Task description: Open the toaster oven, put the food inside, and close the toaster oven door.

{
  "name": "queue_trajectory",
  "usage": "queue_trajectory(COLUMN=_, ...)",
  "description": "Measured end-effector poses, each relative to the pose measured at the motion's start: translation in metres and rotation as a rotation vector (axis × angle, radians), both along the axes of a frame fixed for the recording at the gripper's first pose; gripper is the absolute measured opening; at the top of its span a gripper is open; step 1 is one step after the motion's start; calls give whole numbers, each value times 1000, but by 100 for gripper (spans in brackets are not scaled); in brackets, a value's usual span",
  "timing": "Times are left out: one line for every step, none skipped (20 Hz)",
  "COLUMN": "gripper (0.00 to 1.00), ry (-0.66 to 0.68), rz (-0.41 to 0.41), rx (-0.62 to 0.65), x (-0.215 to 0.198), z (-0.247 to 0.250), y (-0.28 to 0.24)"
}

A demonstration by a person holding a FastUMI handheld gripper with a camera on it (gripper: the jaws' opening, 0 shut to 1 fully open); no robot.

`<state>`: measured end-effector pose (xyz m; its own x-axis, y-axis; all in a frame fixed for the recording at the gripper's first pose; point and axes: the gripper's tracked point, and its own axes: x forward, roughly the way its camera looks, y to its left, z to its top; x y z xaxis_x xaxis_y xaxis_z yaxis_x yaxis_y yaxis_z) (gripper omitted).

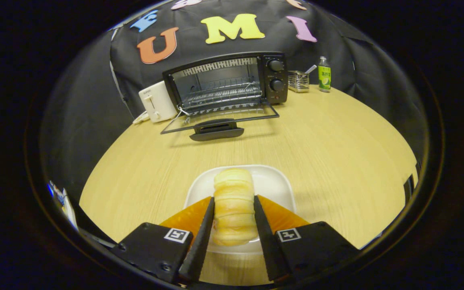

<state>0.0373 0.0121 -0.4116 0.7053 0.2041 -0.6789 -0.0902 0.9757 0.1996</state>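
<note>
low over the table (336, 137), looking forward along the claw (234, 201) toward the toaster oven (226, 82).

Pale ridged bread roll (234, 207) lies lengthwise on the near table — black toaster oven (226, 82) far behind, door (220, 121) dropped flat.

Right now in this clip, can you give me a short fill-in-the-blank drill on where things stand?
1. The oven door is ____.
2. The roll sits between the fingers of the tongs, over a white ____.
3. The white toaster stands beside the oven, on the side away from its ____.
4. The rack inside the oven is ____.

Missing words: open; plate; knobs; empty
</note>
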Motion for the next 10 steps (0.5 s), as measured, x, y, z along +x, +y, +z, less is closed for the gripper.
queue_trajectory(gripper=64, ry=-3, rz=6, rx=11, x=-2, z=4, y=2)
queue_trajectory(gripper=64, ry=-9, rz=8, rx=14, x=-3, z=8, y=2)
queue_trajectory(gripper=64, ry=-20, rz=9, rx=10, x=-3, z=14, y=1)
queue_trajectory(gripper=64, ry=-36, rz=14, rx=4, x=-3, z=20, y=2)
queue_trajectory(gripper=64, ry=-53, rz=19, rx=-4, x=-1, z=28, y=1)
queue_trajectory(gripper=64, ry=-70, rz=17, rx=-5, x=0, z=34, y=1)
queue_trajectory(gripper=64, ry=-77, rz=18, rx=6, x=0, z=39, y=3)
queue_trajectory(gripper=64, ry=-88, rz=23, rx=19, x=0, z=44, y=6)
queue_trajectory(gripper=64, ry=-101, rz=32, rx=27, x=2, z=52, y=8)
queue_trajectory(gripper=64, ry=-122, rz=36, rx=27, x=5, z=59, y=10)
